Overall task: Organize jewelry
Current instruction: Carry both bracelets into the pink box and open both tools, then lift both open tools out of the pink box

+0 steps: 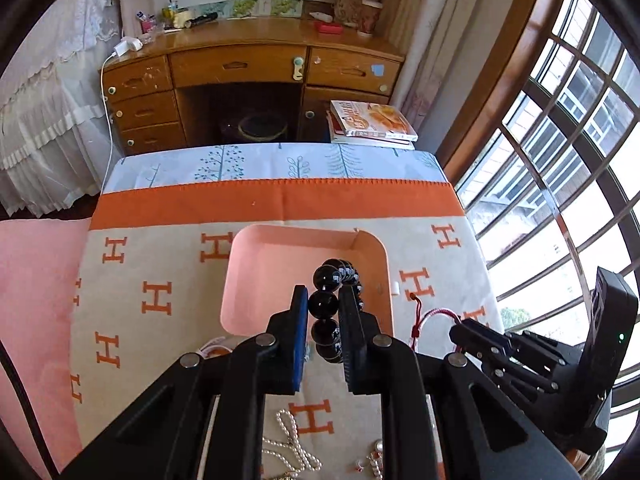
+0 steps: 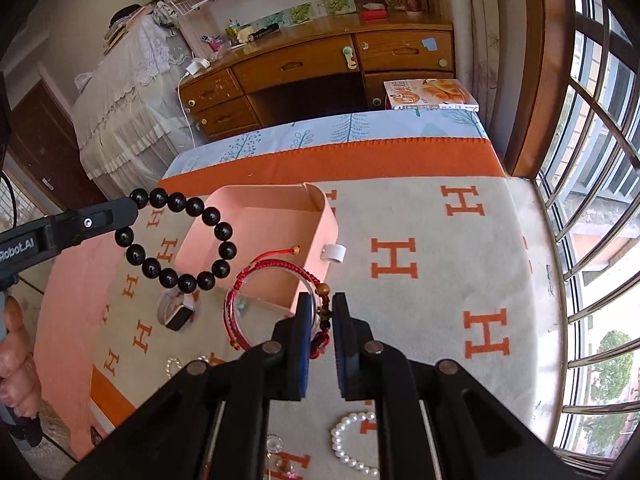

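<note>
A pink open box [image 1: 260,276] sits on the H-patterned blanket; it also shows in the right wrist view [image 2: 320,232]. My left gripper [image 1: 324,300] is shut on a black bead bracelet [image 1: 323,304] and holds it above the box's near right part; the bracelet hangs as a ring in the right wrist view [image 2: 176,240]. My right gripper [image 2: 322,312] is shut on a red cord bracelet [image 2: 264,276] with wooden beads, held over the box's near edge. The red cord [image 1: 434,312] and right gripper [image 1: 460,332] show at the left view's right.
Pearl strands [image 1: 292,444] and small earrings [image 1: 374,460] lie on the blanket [image 1: 160,340] near me. A pearl bracelet [image 2: 352,444], a clear ring with a dark watch-like piece [image 2: 176,312] and small rings lie around. A wooden desk [image 1: 248,72], books [image 1: 372,120] and a window [image 1: 580,160] lie beyond.
</note>
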